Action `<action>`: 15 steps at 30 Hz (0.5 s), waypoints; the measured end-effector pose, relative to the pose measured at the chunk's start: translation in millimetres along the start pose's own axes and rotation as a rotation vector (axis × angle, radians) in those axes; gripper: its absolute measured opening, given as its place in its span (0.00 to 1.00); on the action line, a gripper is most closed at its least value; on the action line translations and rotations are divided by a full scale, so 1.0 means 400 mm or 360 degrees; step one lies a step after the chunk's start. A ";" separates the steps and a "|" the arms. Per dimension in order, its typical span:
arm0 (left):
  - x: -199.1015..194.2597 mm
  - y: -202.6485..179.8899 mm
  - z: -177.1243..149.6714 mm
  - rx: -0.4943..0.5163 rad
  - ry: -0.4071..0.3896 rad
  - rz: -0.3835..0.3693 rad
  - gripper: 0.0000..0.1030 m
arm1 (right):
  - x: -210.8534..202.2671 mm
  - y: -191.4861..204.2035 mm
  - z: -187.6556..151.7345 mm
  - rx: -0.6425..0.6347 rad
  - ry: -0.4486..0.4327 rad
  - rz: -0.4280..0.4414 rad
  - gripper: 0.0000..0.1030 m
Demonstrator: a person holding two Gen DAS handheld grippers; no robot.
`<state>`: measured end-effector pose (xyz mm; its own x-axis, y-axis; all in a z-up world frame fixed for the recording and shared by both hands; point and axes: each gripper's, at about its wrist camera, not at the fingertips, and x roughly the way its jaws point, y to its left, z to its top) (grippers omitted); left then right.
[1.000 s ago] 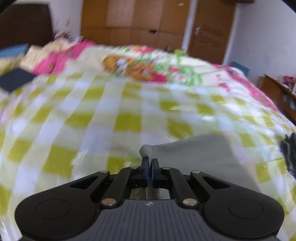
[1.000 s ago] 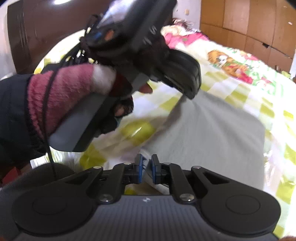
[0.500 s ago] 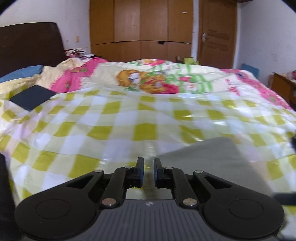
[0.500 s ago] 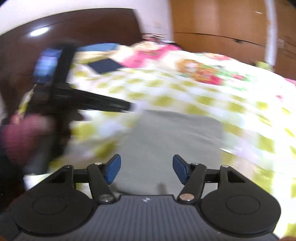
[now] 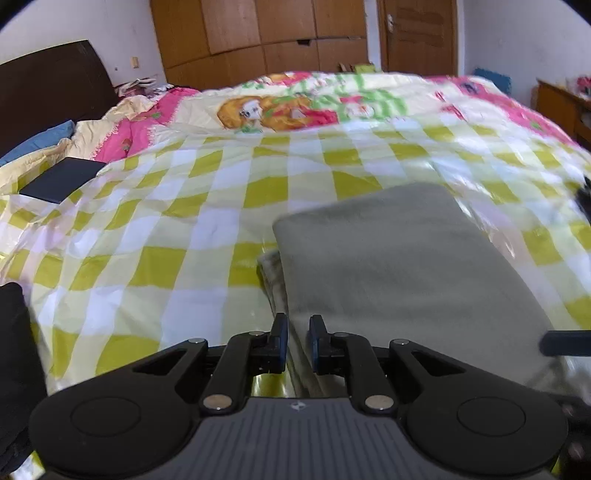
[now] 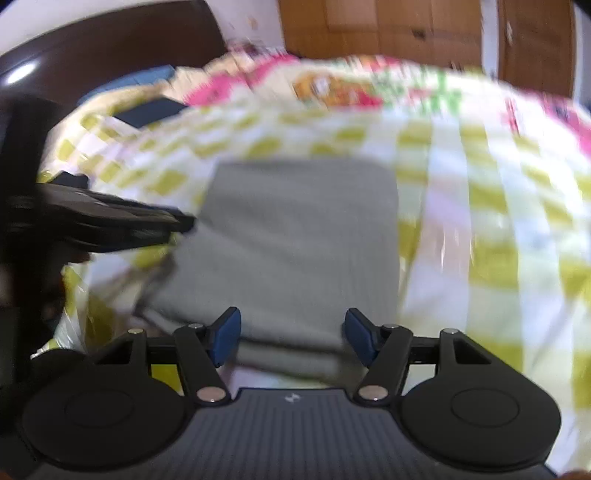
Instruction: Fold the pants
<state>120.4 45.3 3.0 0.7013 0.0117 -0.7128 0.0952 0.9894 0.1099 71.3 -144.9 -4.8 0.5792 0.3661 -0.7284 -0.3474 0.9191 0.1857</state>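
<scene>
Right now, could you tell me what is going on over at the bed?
A person with a handheld gripper in each hand is folding grey pants on the checked bedspread. The pants lie in a neat folded rectangle. The right gripper stands open over their near edge. The left gripper, whose jaws have just been opening, shows a narrow gap at the left edge, gripping nothing.

Both wrist cameras sit close above the yellow-checked bedspread (image 5: 155, 221), tilted down toward the wooden wardrobe (image 5: 258, 33). Both share the folded grey fabric pants (image 5: 399, 266) (image 6: 295, 236), seen from its left and near edges.
</scene>
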 end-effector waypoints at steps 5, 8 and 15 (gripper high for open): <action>-0.064 -0.024 -0.035 0.0024 -0.0026 -0.0038 0.27 | -0.087 0.016 -0.010 0.0017 -0.0124 -0.0014 0.62; -0.098 -0.037 -0.048 0.0027 -0.0051 -0.0063 0.28 | -0.098 0.011 -0.018 0.0071 -0.0121 -0.0026 0.62; -0.138 -0.053 -0.083 0.0021 -0.0051 -0.0074 0.30 | -0.107 0.012 -0.051 0.0135 -0.0103 -0.0039 0.64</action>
<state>56.1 28.5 16.9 0.7180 -0.0388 -0.6950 0.1371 0.9868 0.0865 30.0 -159.2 13.9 0.6341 0.3496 -0.6897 -0.2708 0.9359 0.2255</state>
